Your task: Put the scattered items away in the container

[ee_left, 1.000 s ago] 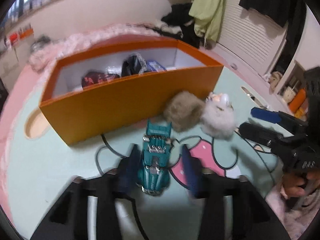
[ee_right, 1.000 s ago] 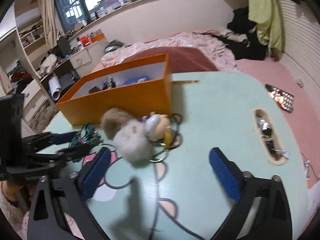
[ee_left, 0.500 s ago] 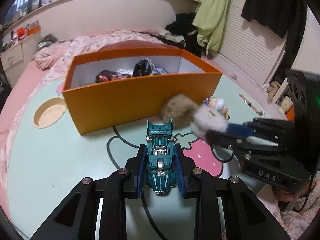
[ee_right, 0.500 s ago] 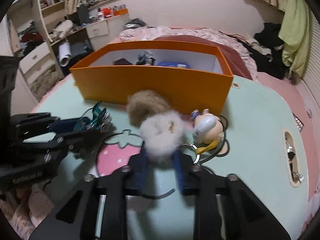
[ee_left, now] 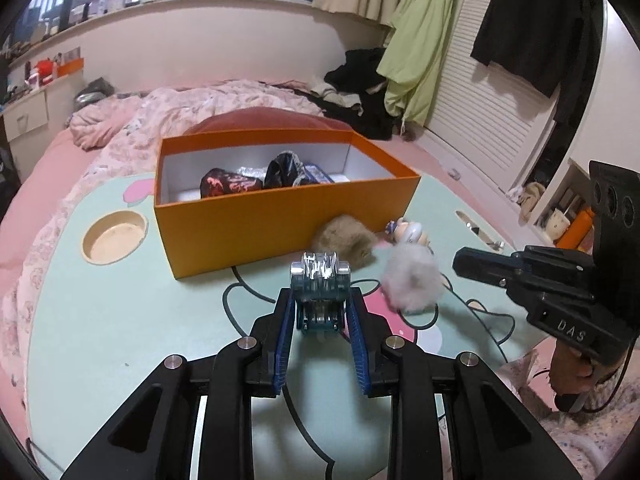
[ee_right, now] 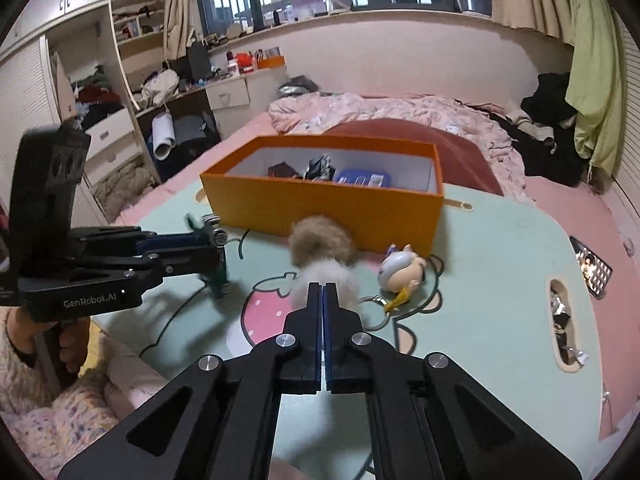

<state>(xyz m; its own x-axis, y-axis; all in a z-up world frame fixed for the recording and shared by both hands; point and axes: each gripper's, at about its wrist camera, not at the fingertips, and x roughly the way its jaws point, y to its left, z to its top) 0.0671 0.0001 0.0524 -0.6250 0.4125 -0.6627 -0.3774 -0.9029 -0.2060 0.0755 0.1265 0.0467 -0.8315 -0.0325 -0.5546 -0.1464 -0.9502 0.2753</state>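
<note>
Currently both picks made: left tongs [ee_left: 320,320] clenched on the teal toy car [ee_left: 320,288], right tongs [ee_right: 324,304] pinched on the white pompom [ee_right: 324,280], both near the desk [ee_left: 120,320]. Next, judged: carry over the orange box [ee_left: 280,224] rim, release inside.

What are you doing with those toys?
A person is tidying toys into the orange box. The left tool is shut on a teal toy car, lifted off the table. The right tool is shut on a white pompom, with a brown pompom beside it. A small doll keychain lies on the table.
</note>
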